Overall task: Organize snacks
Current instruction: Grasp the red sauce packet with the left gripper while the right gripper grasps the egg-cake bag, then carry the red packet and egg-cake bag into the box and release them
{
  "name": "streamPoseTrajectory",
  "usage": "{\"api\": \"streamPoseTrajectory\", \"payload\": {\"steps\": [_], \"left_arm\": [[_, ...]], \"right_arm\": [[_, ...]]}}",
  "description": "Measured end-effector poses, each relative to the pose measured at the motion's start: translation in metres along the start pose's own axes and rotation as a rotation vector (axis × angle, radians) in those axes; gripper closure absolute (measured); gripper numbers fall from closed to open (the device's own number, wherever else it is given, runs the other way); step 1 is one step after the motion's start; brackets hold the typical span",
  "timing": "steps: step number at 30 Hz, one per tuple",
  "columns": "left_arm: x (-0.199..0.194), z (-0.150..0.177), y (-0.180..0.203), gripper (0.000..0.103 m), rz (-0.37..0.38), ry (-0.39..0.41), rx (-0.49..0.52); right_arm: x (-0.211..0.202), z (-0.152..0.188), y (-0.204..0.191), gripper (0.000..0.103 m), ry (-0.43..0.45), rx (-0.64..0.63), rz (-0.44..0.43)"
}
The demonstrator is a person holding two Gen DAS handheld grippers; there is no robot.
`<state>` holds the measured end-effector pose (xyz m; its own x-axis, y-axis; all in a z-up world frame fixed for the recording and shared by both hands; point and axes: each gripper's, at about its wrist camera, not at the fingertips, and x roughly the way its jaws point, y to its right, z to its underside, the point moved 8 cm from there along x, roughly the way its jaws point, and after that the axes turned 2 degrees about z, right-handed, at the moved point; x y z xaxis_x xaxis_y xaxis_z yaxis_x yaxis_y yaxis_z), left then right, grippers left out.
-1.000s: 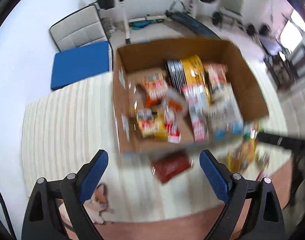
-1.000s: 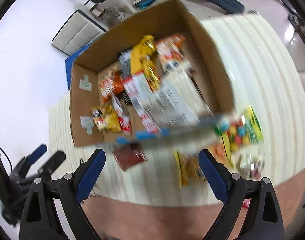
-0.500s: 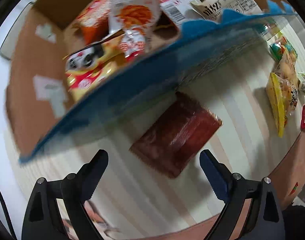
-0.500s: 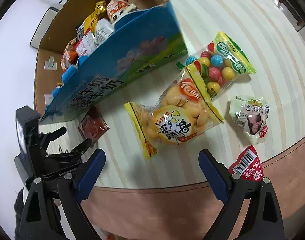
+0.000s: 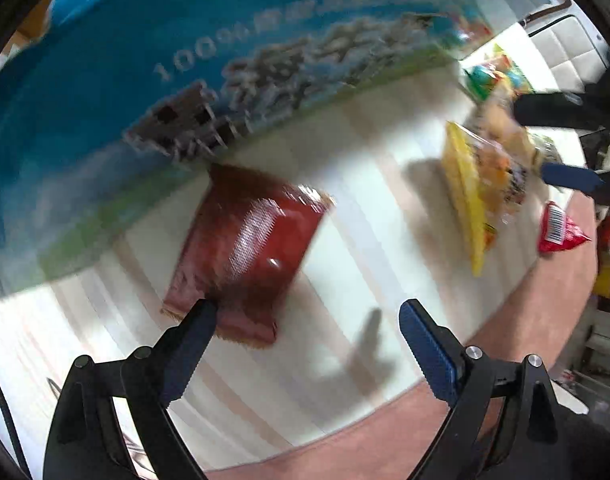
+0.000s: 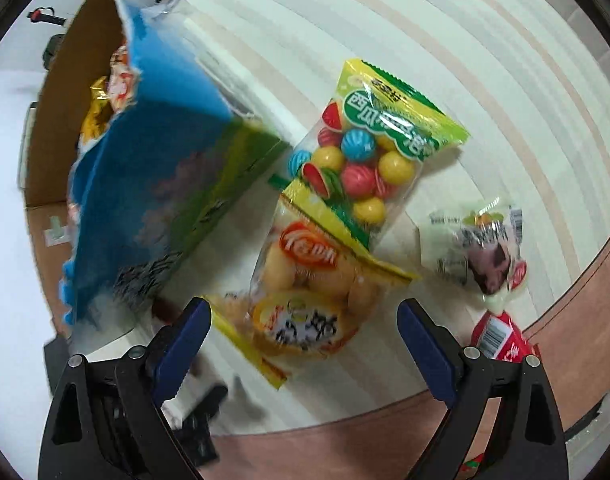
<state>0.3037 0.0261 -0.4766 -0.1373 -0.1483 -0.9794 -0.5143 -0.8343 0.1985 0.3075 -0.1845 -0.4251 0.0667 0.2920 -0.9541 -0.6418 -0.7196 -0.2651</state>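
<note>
My left gripper (image 5: 307, 316) was wide open, with the red pack (image 5: 247, 250) by its left finger. My right gripper (image 6: 303, 318) gaped over the yellow bag (image 6: 305, 300). Both looked soft and crinkly, so I'd pinch the middles.

One cardboard box (image 6: 105, 184) stood at ten o'clock. Five snack packets lay loose on the table (image 6: 485, 80): one dark red pouch (image 5: 249, 252), one yellow biscuit bag (image 6: 309, 296), one gumball bag (image 6: 369, 152), one pale small packet (image 6: 481, 256), one red sachet (image 6: 501, 338).
</note>
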Motion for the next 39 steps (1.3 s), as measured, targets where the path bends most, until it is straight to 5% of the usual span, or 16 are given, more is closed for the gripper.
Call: {"api": "streamPoseTrajectory", "payload": {"steps": [8,12,20,21,22,25,32,35,39], "left_arm": [[-0.029,0.016,-0.039,0.009,-0.076,0.106,-0.155],[-0.031,-0.002,-0.034,0.009,-0.159,0.103,-0.071],[0.003,-0.038,-0.010,0.009,-0.168,-0.001,0.020],[0.004,-0.041,-0.010,0.012,-0.156,0.005,0.013],[0.004,-0.043,-0.011,0.029,-0.154,0.014,0.008],[0.005,-0.036,-0.009,0.043,-0.156,0.011,-0.014],[0.011,0.014,-0.015,0.044,-0.156,-0.092,-0.252],[0.015,0.039,-0.011,0.044,-0.077,-0.114,-0.385],[0.027,0.045,-0.029,0.044,-0.029,-0.121,-0.473]], "right_arm": [[0.022,-0.004,-0.002,0.013,-0.008,-0.024,0.103],[0.028,0.003,0.001,0.024,-0.021,-0.102,0.133],[0.030,0.028,-0.009,0.033,-0.077,-0.313,0.207],[0.031,0.035,-0.013,0.033,-0.080,-0.337,0.217],[0.031,0.039,-0.015,0.033,-0.083,-0.365,0.232],[0.039,0.053,-0.023,0.033,-0.089,-0.404,0.250],[0.055,0.098,-0.037,0.036,-0.124,-0.533,0.275],[0.066,0.124,-0.040,0.036,-0.187,-0.637,0.319],[0.072,0.142,-0.047,0.024,-0.222,-0.668,0.317]]}}
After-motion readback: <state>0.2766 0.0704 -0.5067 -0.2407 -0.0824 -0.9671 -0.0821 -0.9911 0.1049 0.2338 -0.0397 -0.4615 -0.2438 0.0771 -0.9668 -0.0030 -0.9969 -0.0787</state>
